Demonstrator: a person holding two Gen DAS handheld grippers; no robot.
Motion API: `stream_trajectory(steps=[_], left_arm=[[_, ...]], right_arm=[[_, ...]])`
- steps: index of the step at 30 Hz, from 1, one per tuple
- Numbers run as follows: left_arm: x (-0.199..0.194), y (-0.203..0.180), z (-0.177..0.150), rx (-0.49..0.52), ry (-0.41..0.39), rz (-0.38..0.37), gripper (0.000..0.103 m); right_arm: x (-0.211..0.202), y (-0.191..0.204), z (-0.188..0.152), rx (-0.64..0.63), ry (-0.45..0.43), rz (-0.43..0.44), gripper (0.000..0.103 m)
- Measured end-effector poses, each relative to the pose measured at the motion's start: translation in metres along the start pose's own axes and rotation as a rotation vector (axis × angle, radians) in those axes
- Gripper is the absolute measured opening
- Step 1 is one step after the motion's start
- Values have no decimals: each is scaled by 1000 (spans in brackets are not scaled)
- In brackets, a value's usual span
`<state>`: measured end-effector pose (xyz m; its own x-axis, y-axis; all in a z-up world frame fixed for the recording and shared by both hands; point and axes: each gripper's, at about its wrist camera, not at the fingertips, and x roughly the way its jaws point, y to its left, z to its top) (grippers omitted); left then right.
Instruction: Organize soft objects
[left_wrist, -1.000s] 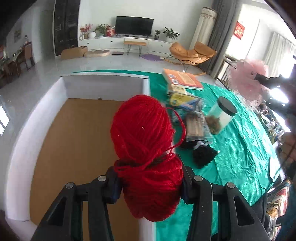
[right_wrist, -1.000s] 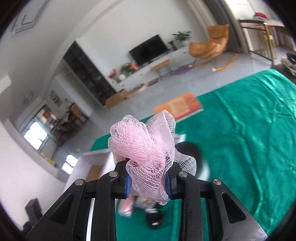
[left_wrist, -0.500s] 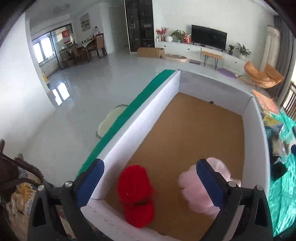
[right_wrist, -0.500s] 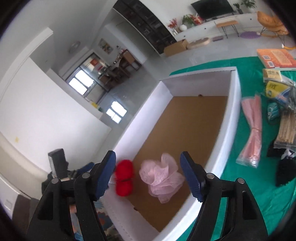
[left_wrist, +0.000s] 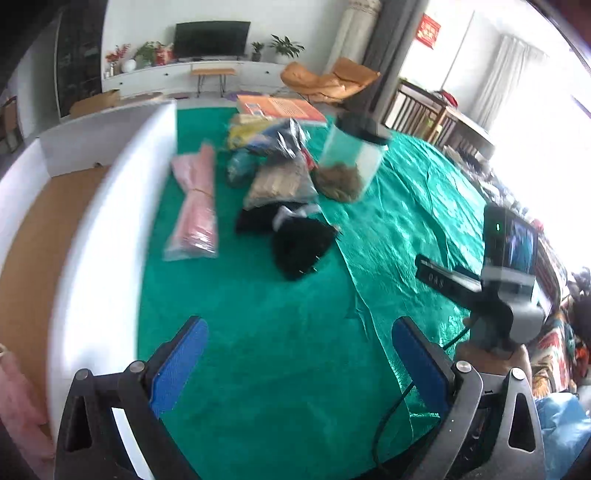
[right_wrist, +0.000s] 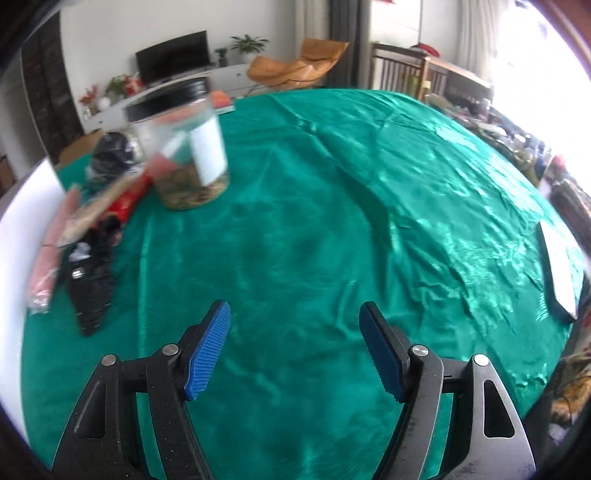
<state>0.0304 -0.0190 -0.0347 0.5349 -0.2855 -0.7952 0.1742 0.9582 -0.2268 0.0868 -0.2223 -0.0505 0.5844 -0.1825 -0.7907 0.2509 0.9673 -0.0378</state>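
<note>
The left gripper is held with its blue pads spread wide and nothing between them, above the green tablecloth. The right gripper is likewise seen with its jaws set wide apart and empty over bare cloth.

In the left wrist view, the white box is found at 9 o'clock, its brown floor partly shown; a blurred pink shape is glimpsed at 8 o'clock by the frame edge, though what it is cannot be told. Just beside the box wall, at 11 o'clock, a pink bundle in a clear bag is laid on the cloth. A black fluffy object is seen at 12 o'clock, touching a heap of packets. A clear jar with a black lid is placed at 1 o'clock beside the heap, and an orange book beyond it. The other gripper's camera mount is seen at 3 o'clock.

In the right wrist view, the jar is placed at 11 o'clock, the black object at 9 o'clock and a white flat item at 3 o'clock
</note>
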Motion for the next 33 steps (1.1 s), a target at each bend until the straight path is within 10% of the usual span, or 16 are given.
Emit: stream_trajectory(steps=[10,33], left_arm=[[101,-9,11,87,-24,110,100],[100,-8,10,142,-5,164,103]], right_arm=[[41,-39,19,88,17,-15,87],[42,-41,20,88,17,-15,88]])
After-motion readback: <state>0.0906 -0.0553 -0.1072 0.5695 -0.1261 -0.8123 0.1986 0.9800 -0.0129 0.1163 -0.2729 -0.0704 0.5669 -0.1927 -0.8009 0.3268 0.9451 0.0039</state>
